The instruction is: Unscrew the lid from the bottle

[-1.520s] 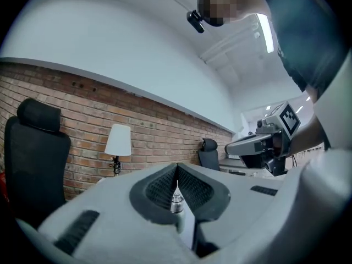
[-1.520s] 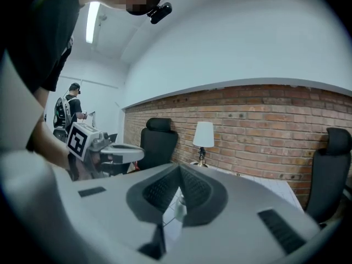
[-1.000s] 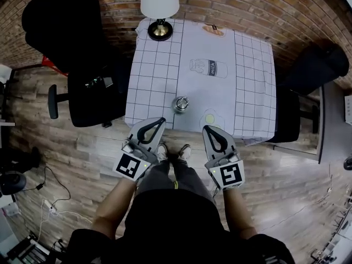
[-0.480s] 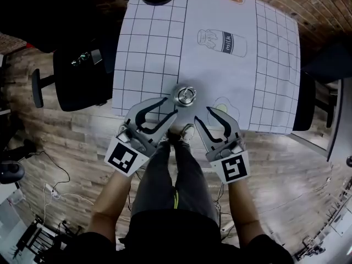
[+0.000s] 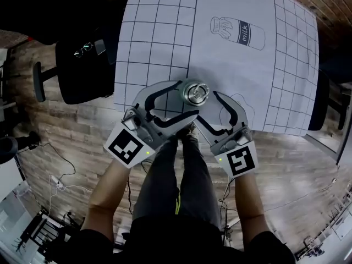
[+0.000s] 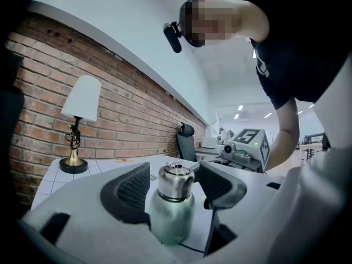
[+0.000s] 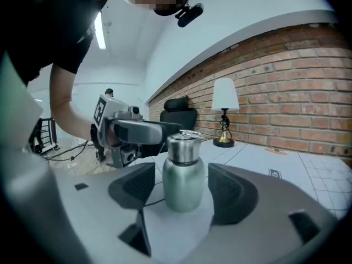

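Observation:
A small steel bottle with a silver screw lid stands upright near the front edge of the checked tablecloth. My left gripper reaches in from the left and its jaws are opening. The bottle stands between its pads, with a gap on each side. My right gripper comes from the right, jaws also opening. The bottle stands between them in the right gripper view, untouched. The left gripper shows behind the bottle there.
A brass lamp with a white shade stands at the table's far end by the brick wall. A black office chair sits left of the table. A milk-bottle print marks the cloth. The person's legs are just below the table edge.
Both grippers moved forward from in front of the table to either side of the bottle. Their jaws went from shut to open. The head camera leaned closer over the table.

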`<state>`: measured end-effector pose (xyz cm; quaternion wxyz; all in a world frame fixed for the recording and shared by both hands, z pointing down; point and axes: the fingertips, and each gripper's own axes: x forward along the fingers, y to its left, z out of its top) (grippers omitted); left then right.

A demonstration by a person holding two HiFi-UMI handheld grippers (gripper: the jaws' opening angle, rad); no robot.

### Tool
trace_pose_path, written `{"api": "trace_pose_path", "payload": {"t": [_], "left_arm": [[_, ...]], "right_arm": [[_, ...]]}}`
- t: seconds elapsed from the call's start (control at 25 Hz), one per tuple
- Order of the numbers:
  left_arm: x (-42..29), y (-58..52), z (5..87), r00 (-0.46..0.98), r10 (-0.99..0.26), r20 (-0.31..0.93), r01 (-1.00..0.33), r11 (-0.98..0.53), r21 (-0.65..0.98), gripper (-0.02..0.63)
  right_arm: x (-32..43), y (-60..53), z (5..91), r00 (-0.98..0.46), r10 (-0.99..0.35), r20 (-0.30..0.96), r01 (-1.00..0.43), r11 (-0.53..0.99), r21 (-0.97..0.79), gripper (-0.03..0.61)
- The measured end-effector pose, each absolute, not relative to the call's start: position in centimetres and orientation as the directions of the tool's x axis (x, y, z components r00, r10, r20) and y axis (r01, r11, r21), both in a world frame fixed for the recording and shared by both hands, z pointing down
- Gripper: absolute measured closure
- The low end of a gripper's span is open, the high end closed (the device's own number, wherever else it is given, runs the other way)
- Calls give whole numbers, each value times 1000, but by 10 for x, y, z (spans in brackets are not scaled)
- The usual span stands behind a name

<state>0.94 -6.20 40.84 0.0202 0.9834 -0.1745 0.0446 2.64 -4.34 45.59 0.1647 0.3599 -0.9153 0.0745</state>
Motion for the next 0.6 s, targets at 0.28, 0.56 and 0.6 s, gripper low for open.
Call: {"api": "trace_pose_path", "payload": {"t": [0.28,0.56,0.6], "left_arm": [[24,-68,410,957,-271,106,-275,-961,20,301],[36,-66,411,975,-194,108,-194,-981,-7,295],[37,-66,411,976,-189,106,-190,-982,-6,295]], "right_arm": [[18,-51,460,-709,-615,345,-663,748,-29,270],[9,-61,467,-741,-581,337,-625,780,-27,264],[8,-62,468,-746,-573,339,-615,788,-23,264]]}}
